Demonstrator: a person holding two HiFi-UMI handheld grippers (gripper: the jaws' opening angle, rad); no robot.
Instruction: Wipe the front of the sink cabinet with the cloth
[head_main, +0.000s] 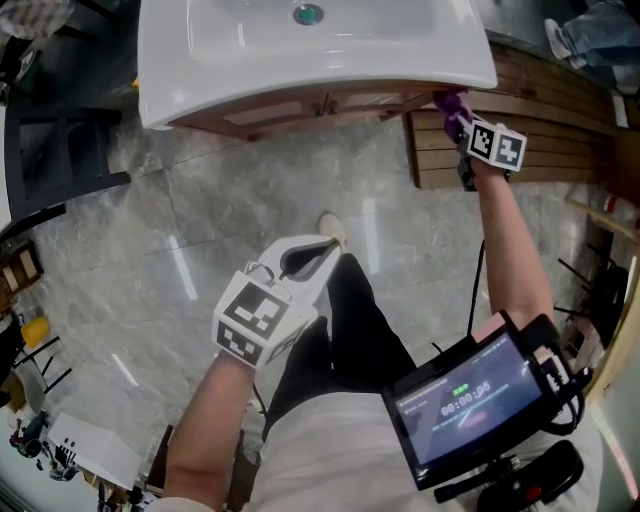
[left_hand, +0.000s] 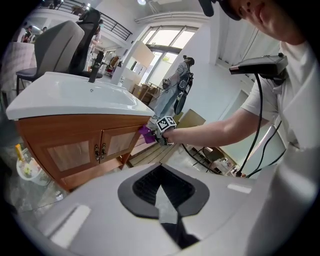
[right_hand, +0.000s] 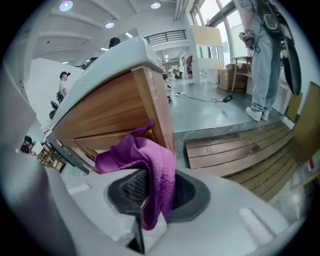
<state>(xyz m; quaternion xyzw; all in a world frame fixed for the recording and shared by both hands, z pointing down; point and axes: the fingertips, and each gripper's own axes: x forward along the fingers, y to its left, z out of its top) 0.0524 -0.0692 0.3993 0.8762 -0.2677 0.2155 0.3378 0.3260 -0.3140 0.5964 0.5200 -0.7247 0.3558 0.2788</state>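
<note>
A person's right gripper (head_main: 455, 108) presses a purple microfibre cloth (right_hand: 145, 155) to the right-hand corner of a brown wooden sink cabinet (left_hand: 75, 145), just beneath the overhanging rim of its white ceramic basin (head_main: 300, 50). The jaws are clamped on a bunched fold of the cloth. The rest spills over the upper jaw in a loose flap and looks to be touching the cabinet's corner post.

The left gripper (head_main: 305, 258) hangs well apart from the cabinet, low over the grey marble-look floor (head_main: 180, 220). Its jaws are together and nothing sits between them.

The cloth looks light, soft and limp, with a napped surface that should drag on wood rather than slide. It has no stiffness of its own, so only the part pinned between the jaws can push; the free flap will trail behind any stroke. The hold on a thick gathered fold looks the sound one, since a single thin layer would likely pull free under friction.

The two panelled doors (left_hand: 85, 150) lie to the left of the cloth, so most of the front appears unwiped. A slatted wooden platform (right_hand: 240, 150) rests on the floor to the cabinet's right.
</note>
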